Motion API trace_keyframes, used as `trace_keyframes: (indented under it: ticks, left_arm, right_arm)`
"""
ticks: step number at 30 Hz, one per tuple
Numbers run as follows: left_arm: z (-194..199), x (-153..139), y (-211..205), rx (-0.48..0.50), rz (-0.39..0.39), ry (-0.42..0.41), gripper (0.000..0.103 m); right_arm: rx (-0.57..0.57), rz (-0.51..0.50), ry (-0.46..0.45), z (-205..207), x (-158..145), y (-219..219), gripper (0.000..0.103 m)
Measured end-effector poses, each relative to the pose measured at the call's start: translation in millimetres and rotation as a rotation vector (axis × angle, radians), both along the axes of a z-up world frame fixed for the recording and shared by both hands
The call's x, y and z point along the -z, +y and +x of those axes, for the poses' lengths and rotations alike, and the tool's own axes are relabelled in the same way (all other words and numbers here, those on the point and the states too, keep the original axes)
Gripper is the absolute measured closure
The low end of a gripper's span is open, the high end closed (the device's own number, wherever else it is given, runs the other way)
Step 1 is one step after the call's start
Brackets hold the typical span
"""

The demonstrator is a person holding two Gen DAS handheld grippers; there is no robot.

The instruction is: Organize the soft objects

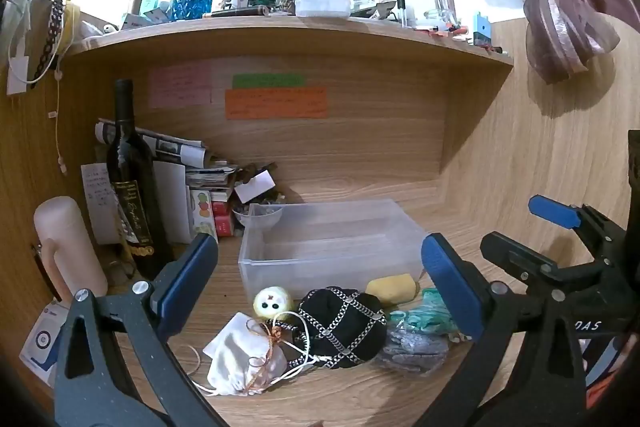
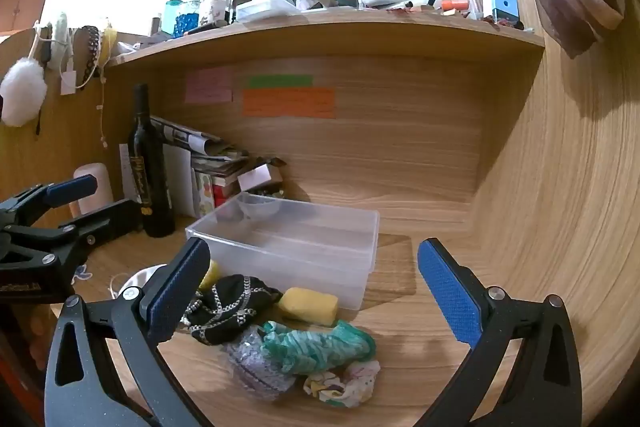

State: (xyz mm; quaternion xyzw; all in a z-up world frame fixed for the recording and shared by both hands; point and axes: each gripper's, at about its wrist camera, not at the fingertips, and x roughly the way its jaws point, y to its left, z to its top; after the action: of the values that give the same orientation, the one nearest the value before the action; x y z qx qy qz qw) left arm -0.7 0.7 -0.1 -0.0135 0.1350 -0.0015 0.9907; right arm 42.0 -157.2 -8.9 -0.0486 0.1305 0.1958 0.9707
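Observation:
A clear plastic bin (image 1: pixel 256 259) (image 2: pixel 360 283) stands empty on the wooden desk. In front of it lie soft things: a white drawstring pouch (image 1: pixel 244 355), a yellow plush ball with eyes (image 1: pixel 273 302), a black chain-patterned pouch (image 1: pixel 344 327) (image 2: pixel 228 311), a yellow sponge (image 1: pixel 392 289) (image 2: pixel 308 305), a green cloth (image 1: pixel 424 315) (image 2: pixel 316 345), a grey glittery scrunchie (image 1: pixel 412 349) (image 2: pixel 256 363) and a patterned scrunchie (image 2: pixel 344 385). My left gripper (image 1: pixel 320 283) is open above the pile. My right gripper (image 2: pixel 316 287) is open above the pile too. Each also shows in the other's view, the right gripper (image 1: pixel 516 231) and the left gripper (image 2: pixel 100 197).
A dark wine bottle (image 1: pixel 132 187) (image 2: pixel 150 167), a pale pink bottle (image 1: pixel 68 247), stacked papers and boxes (image 1: pixel 192 171) stand at the left back. A cluttered shelf (image 1: pixel 280 27) runs overhead. A wooden side wall (image 2: pixel 560 207) is at the right.

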Motion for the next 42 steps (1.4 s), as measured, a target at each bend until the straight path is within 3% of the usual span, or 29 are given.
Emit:
trace_keyframes:
  ticks: [8, 15, 42]
  left_arm:
    - [-4, -4, -11, -0.008, 0.025, -0.006, 0.0]
    - [-6, -5, -2, 0.002, -0.011, -0.012, 0.0]
    - [-4, -5, 2, 0.009, -0.011, -0.033, 0.0]
  right_arm:
    - [-0.005, 0.0, 0.01, -2, -2, 1, 0.0]
    - [-0.003, 0.02, 0.004, -2, -2, 0, 0.0]
    - [-0.015, 0.049, -0.004, -3, -4, 2, 0.0]
